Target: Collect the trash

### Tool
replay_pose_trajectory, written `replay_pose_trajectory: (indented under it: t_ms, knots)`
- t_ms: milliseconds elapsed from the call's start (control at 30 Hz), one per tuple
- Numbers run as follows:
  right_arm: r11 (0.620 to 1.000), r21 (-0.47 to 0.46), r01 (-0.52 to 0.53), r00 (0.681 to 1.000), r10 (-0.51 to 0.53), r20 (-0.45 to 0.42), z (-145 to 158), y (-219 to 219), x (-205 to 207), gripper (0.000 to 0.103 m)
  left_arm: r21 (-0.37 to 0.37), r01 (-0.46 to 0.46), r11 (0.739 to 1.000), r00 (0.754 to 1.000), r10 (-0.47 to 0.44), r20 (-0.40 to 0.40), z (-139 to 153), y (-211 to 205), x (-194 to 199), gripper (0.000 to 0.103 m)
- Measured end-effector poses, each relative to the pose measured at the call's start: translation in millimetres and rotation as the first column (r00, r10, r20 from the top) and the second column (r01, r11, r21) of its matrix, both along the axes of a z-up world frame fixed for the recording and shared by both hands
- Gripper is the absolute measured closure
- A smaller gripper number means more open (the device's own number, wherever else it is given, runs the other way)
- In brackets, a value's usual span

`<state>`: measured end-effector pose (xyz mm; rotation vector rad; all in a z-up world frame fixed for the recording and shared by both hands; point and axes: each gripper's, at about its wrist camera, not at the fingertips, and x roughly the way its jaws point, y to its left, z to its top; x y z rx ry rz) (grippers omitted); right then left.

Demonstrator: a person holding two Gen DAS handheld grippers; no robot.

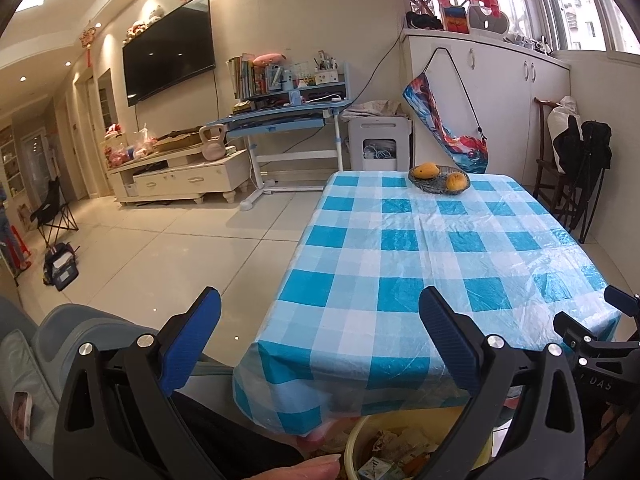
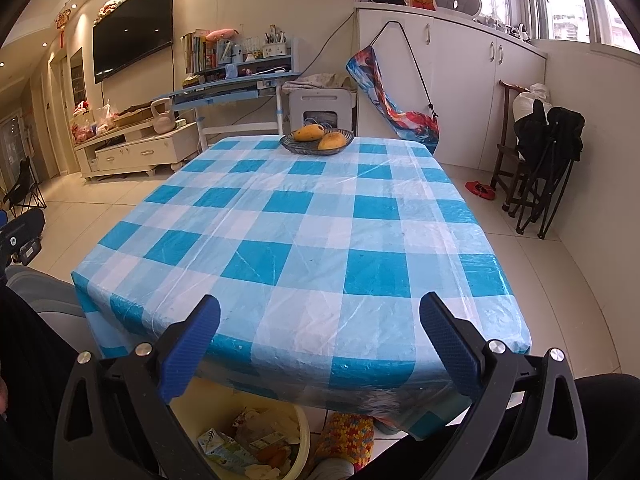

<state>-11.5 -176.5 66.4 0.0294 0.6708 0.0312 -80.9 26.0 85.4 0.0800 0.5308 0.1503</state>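
Where your left wrist view looks out, the left gripper [image 1: 320, 344] stands wide apart and empty above the near corner of the checked worktop [image 1: 420, 248]; the yellow bin [image 1: 354, 438] of trash [image 1: 400, 450] sits below its edge. A fruit basket [image 1: 439, 178] rests at the far end. In your right wrist view, the right gripper [image 2: 320, 344] is likewise spread and empty, the bin [image 2: 302, 436] low between its fingers, the basket [image 2: 317, 140] far off.
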Motion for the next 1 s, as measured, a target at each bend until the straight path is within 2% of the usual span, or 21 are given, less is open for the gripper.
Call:
replay_pose_trajectory:
  t_ms: [433,1000]
  knots:
    - [1.000,-0.005,-0.019,1.000,0.019,-0.009,-4.5,7.4,3.3,0.007,0.030,0.019,0.999,1.000,-0.020,0.019,5.4,-5.1,-3.2,0.007]
    - [1.000,-0.008,-0.024,1.000,0.024,0.014,-0.3,7.0,-0.5,0.007,-0.054,0.005,0.999,0.999,-0.007,-0.037,-3.3,7.5,4.7,0.007]
